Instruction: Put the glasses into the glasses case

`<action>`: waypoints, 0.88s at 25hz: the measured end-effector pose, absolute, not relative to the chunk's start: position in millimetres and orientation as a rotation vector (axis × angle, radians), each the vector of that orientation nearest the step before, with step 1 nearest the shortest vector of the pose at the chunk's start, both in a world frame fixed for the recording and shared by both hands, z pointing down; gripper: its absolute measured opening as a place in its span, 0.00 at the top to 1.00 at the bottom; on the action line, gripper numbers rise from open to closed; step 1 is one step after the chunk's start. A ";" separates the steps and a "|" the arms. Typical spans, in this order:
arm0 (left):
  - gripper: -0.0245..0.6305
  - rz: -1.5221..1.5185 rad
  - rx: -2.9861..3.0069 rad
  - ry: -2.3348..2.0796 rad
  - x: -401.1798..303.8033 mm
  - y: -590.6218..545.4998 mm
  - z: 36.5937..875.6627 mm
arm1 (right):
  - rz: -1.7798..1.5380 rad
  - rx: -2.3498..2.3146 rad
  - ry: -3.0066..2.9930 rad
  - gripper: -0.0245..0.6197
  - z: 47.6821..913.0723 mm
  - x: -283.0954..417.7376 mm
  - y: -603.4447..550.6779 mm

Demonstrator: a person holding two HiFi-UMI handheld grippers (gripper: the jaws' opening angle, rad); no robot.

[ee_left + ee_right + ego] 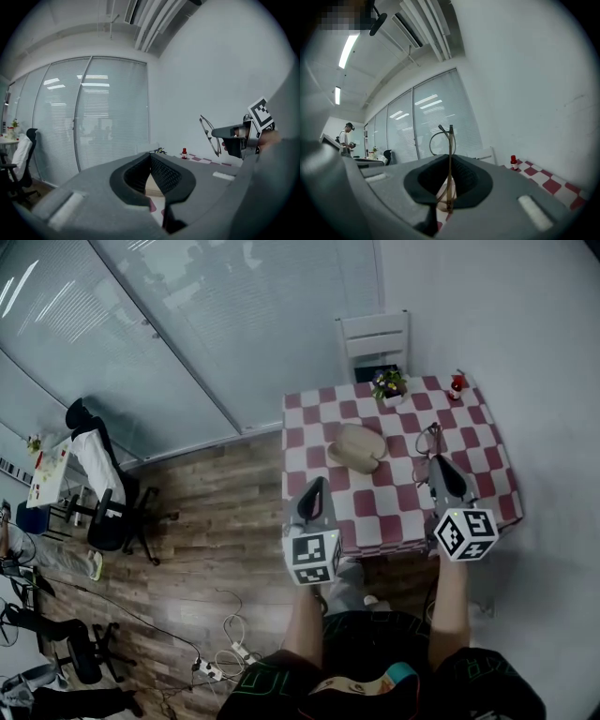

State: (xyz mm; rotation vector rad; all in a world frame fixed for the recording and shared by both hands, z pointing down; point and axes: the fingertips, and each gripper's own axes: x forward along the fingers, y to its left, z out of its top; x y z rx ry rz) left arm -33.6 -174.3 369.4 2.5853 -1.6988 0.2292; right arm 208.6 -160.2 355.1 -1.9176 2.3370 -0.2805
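Note:
A beige glasses case [356, 448] lies on the red-and-white checked table [487, 484], left of its middle. My right gripper [434, 457] is shut on the thin-framed glasses [432, 439] and holds them above the table, to the right of the case. In the right gripper view the glasses [449, 154] stand upright between the jaws, with one lens ring above them. My left gripper [316, 482] is shut on nothing over the table's near left edge. In the left gripper view the case [152, 187] shows just behind the shut jaws, and the right gripper [239, 136] holds the glasses [209, 135] in the air.
At the table's far edge stand a small flower pot [388, 385] and a little red bottle [457, 383], with a white chair [373, 337] behind them. Office chairs [103, 493] and cables [225, 643] are on the wooden floor to the left.

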 end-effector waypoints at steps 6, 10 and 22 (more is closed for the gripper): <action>0.95 0.298 2.559 -1.610 -19.7 -202.4 397.5 | -0.358 -1.925 2.362 0.93 379.4 204.3 -186.0; 0.95 0.337 2.547 -1.571 -14.7 -215.6 418.7 | -0.416 -1.947 2.372 0.93 399.5 205.5 -198.0; 0.95 0.439 2.531 -1.505 -12.0 -246.3 449.5 | -0.504 -1.903 2.452 0.93 427.7 195.2 -243.5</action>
